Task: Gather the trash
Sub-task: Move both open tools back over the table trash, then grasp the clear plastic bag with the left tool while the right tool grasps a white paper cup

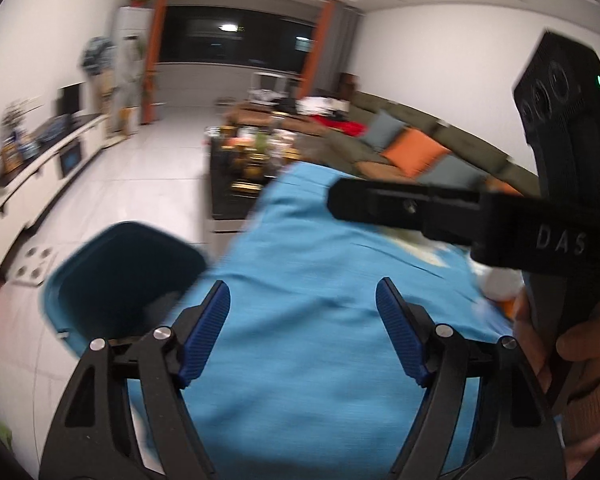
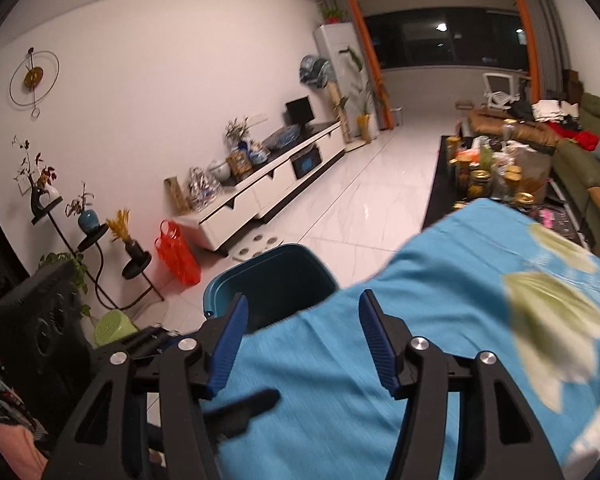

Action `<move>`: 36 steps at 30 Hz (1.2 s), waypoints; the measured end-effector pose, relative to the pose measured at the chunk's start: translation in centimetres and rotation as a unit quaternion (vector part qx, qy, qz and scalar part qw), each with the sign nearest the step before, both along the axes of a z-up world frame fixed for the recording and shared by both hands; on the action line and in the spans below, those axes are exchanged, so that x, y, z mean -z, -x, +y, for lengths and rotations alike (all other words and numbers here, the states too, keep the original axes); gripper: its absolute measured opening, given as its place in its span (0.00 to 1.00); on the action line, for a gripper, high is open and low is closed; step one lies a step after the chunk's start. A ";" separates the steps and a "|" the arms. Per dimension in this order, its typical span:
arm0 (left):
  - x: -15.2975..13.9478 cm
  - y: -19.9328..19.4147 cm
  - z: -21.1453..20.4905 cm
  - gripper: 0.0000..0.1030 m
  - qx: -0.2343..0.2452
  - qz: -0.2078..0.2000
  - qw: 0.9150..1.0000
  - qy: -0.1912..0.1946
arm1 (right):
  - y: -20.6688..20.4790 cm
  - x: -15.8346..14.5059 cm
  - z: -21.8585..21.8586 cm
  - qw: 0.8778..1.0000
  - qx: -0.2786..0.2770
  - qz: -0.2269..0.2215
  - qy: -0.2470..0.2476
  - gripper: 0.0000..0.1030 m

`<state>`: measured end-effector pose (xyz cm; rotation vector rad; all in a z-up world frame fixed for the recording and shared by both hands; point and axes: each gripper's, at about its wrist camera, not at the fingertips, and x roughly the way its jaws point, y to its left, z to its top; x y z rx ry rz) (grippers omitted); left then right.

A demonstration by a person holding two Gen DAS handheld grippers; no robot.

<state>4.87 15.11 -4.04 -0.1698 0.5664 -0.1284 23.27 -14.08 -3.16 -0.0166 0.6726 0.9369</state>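
A dark teal trash bin stands on the floor at the left edge of a table covered with a blue cloth; it also shows in the right wrist view. My left gripper is open and empty above the cloth, right of the bin. My right gripper is open and empty over the cloth's edge, next to the bin. The right gripper's body crosses the left wrist view at the right. Blurred white items lie on the cloth under it; white blurred things show at the right.
A red mesh bag and plant stands stand by the left wall. A white TV cabinet runs along it. A cluttered dark coffee table and a green sofa lie beyond. White tile floor lies between.
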 end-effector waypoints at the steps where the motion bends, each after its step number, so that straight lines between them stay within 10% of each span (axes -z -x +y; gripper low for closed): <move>1: 0.0 0.0 -1.2 0.72 0.014 -0.001 1.000 -0.002 | 0.4 -0.3 -1.3 1.000 0.009 -0.007 0.000 0.54; 9: 0.3 0.5 -10.3 0.72 0.147 0.002 0.989 0.001 | 3.2 -0.2 -12.1 0.995 0.094 -0.027 0.011 0.54; 20: 2.6 -0.4 -20.9 0.72 0.301 0.046 0.952 0.008 | 4.5 2.5 -26.1 0.968 0.250 0.011 -0.003 0.55; 36: 5.0 -3.4 -26.3 0.63 0.368 0.117 0.922 0.025 | 4.8 5.0 -30.1 0.958 0.285 0.032 -0.024 0.54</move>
